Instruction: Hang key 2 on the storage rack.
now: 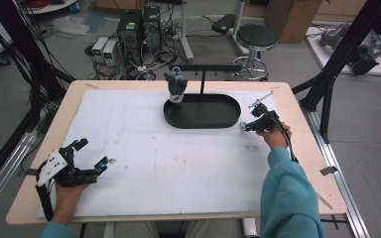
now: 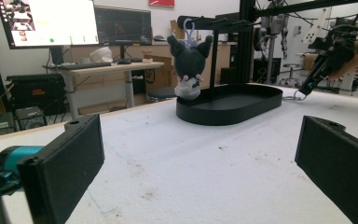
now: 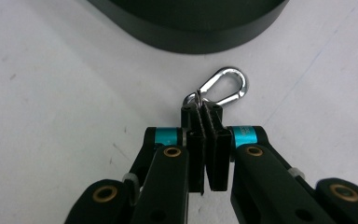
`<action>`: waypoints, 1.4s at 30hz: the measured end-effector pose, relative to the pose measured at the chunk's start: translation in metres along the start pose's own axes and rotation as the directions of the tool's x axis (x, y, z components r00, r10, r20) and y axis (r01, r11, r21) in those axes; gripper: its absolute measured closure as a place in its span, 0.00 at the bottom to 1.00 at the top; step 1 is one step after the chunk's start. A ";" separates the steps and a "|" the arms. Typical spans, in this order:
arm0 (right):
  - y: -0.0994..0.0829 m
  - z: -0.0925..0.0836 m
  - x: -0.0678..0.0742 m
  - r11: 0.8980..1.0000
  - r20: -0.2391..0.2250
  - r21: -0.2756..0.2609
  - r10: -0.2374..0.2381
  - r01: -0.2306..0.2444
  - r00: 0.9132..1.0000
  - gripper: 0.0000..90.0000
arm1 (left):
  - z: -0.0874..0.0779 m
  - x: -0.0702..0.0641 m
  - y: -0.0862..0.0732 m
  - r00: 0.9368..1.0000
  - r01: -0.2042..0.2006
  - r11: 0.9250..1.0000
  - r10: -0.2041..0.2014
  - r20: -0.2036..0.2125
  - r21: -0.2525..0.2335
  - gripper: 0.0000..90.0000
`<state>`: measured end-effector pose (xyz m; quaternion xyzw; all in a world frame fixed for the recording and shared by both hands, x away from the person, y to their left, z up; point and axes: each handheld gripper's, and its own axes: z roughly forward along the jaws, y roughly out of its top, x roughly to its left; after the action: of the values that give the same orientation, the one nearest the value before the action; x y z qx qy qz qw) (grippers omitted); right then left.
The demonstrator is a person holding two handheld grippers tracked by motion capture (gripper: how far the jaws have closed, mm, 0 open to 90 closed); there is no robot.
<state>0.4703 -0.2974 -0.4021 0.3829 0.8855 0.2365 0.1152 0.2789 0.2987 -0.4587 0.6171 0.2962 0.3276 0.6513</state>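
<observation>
White table mat (image 1: 178, 163), right tongs (image 3: 206, 108) clamped on silver carabiner (image 3: 226, 86) (beside black tray (image 1: 203, 121)), left tongs (image 1: 93, 156) wide open, empty.

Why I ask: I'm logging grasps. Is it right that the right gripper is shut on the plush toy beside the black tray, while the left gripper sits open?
Not quite. The right gripper is shut on a silver carabiner lying beside the black tray, as the right gripper view shows. The plush toy hangs over the tray, untouched. The left gripper is indeed open.
</observation>
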 end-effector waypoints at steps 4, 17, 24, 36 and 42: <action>0.000 -0.007 -0.001 0.999 -0.003 -0.040 -0.002 0.002 1.000 0.99 | 0.000 0.000 0.000 1.000 -0.002 1.000 0.002 0.000 0.000 0.02; 0.000 -0.035 -0.004 0.959 -0.075 -0.278 0.040 -0.060 0.996 0.99 | 0.000 0.000 0.000 1.000 -0.001 1.000 0.001 0.001 0.000 0.02; 0.009 -0.049 -0.004 0.943 -0.090 -0.327 0.033 -0.061 0.995 0.99 | 0.000 0.000 0.000 1.000 -0.002 1.000 0.002 0.002 0.001 0.02; 0.032 -0.065 -0.007 0.915 -0.118 -0.398 0.016 -0.062 0.993 0.99 | 0.000 0.001 0.000 1.000 -0.001 1.000 0.001 0.001 0.000 0.02; 0.050 -0.075 -0.009 0.901 -0.123 -0.431 -0.004 -0.050 0.992 0.99 | 0.000 0.001 0.000 1.000 0.003 1.000 -0.003 0.001 -0.001 0.02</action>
<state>0.4790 -0.2994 -0.3121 0.3432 0.8116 0.4512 0.1408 0.2794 0.2993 -0.4587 0.6163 0.2968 0.3263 0.6524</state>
